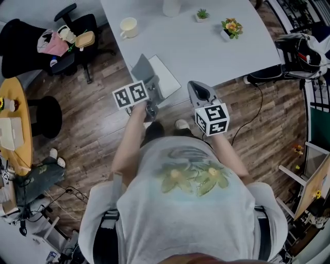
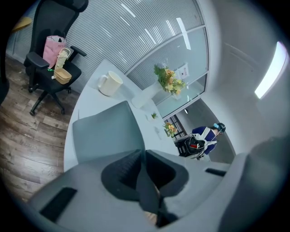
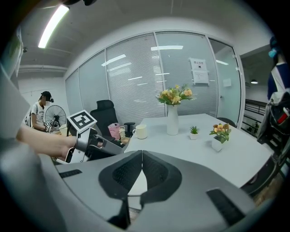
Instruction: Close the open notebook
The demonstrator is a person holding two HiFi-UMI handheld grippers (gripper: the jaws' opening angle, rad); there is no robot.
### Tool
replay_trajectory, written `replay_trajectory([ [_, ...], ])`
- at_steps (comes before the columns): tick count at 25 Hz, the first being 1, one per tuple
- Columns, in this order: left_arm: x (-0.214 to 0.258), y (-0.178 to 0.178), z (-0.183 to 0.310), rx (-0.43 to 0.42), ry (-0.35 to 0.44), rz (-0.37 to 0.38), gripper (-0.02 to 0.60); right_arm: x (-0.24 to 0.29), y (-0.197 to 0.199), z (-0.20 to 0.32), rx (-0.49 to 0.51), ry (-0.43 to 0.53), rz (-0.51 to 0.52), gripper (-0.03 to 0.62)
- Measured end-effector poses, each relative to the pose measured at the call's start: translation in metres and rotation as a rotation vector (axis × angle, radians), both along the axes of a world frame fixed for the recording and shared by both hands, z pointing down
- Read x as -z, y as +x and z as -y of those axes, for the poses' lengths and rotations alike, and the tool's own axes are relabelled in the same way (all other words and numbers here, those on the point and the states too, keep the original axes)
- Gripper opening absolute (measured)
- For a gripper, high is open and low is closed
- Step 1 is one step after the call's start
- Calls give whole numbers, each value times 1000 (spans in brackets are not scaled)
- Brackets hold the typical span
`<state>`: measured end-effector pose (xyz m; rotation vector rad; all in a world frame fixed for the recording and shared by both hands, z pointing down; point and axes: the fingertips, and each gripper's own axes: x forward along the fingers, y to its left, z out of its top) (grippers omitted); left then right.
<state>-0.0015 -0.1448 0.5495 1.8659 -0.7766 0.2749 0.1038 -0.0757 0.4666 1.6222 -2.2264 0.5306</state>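
Observation:
The notebook lies at the near edge of the white table. Its grey cover is lifted and tilted above the white page. My left gripper is shut on the cover's near edge. In the left gripper view the grey cover rises ahead of the left gripper, and a thin grey sheet runs between the pads. My right gripper is beside the notebook, to its right at the table edge. In the right gripper view the right gripper is shut on nothing, with the white page just beyond.
A cream mug, a white vase and two small potted plants stand farther back on the table. A black office chair with bags on it is at the left, near a yellow round table.

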Motion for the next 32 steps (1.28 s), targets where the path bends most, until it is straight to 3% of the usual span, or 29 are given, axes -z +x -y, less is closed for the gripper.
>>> replay_trajectory([
  [32, -38, 33, 14, -67, -69, 49, 34, -9, 19, 8, -79, -18, 12, 17],
])
